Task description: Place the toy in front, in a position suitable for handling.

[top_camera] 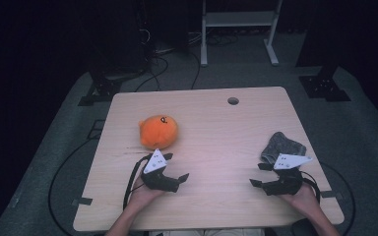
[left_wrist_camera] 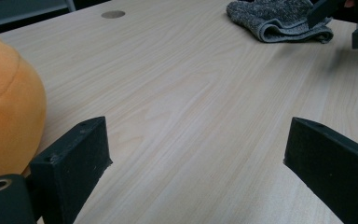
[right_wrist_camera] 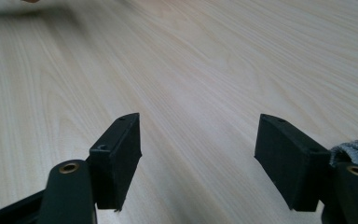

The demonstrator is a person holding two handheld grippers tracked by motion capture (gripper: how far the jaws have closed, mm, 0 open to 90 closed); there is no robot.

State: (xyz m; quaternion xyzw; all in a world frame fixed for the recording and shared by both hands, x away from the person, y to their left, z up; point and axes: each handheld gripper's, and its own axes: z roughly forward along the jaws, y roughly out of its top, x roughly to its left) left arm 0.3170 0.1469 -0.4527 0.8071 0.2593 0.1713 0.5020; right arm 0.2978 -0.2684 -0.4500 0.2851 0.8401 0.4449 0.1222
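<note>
Orange plush toy (top_camera: 158,132) rests on the table (top_camera: 216,128) at 11 o'clock, just beyond the left gripper (top_camera: 176,167), jaws apart. Right gripper (top_camera: 259,174), jaws apart, sits beside the grey cloth (top_camera: 281,146) at 2 o'clock.

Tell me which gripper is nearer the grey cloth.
Right. The right gripper sits just in front of the grey cloth, on the person's side of it. The left gripper is far across the table, beside the orange plush toy.

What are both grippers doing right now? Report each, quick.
Left gripper: open, holding nothing, beside the orange plush toy.
Right gripper: open, holding nothing, next to the grey cloth.
</note>
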